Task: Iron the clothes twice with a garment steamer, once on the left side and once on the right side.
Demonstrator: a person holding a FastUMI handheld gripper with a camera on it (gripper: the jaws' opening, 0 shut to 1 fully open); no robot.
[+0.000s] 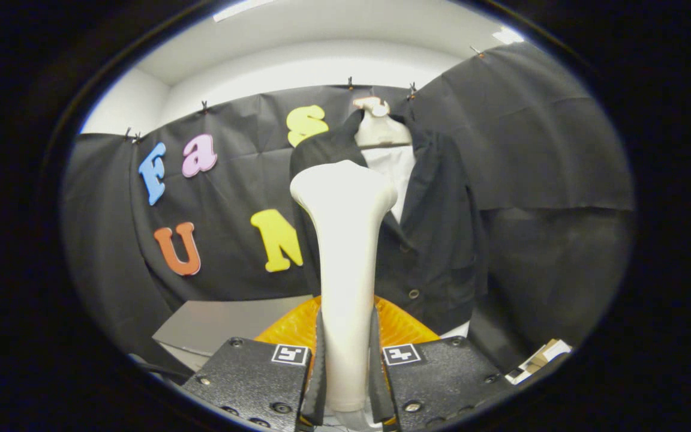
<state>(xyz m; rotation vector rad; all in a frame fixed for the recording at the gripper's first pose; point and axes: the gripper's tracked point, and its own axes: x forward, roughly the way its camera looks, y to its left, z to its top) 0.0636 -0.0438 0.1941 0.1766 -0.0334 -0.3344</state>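
My gripper [346, 360] is shut on the handle of a white garment steamer [345, 240], which stands upright between the fingers [317, 366] with its wide head at the top. Beyond it a dark buttoned jacket [435, 240] hangs on a white mannequin torso [379, 129], open at the front over a white inner layer [401, 174]. The steamer's head overlaps the jacket's left side in the view; whether it touches the cloth I cannot tell.
An orange ribbed object [399, 327] lies just beyond the fingers, under the steamer. A grey tabletop [225, 327] stretches to the left of it. Some cardboard pieces [537, 360] lie low to the right. Black cloth walls enclose the booth.
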